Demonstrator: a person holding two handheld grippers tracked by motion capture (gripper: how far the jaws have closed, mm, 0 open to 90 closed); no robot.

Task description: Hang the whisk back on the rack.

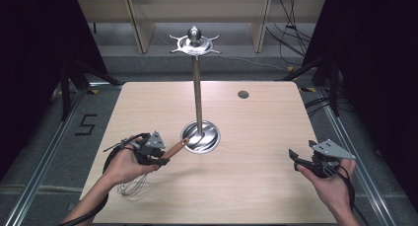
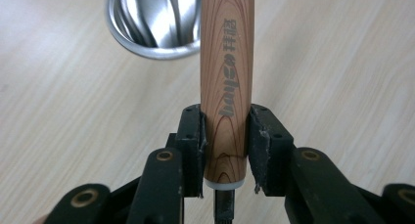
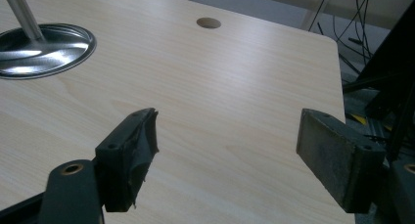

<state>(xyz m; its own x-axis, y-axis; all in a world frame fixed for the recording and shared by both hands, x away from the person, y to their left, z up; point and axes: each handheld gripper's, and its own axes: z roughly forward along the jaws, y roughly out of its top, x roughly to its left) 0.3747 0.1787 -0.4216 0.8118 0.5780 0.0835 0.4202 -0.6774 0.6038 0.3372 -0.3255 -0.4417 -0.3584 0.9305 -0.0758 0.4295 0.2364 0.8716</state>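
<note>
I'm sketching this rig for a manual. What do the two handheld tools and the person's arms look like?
Both tools are black, each topped by a grey three-cornered plate: left tool, right tool. Black cables trail back along the forearms. The jaws carry flat, worn black pads and brass-coloured pivot pins. The forearms are bare, with no sleeves in sight.

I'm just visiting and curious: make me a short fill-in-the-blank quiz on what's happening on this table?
1. The left gripper is shut on the whisk by its ____ handle.
2. The right gripper holds nothing; its jaws stand ____.
3. The utensil stand rises from a round ____ base on the table.
4. The whisk's wire end points toward the ____ edge of the table, by the person.

Missing words: wooden; open; metal; near
</note>
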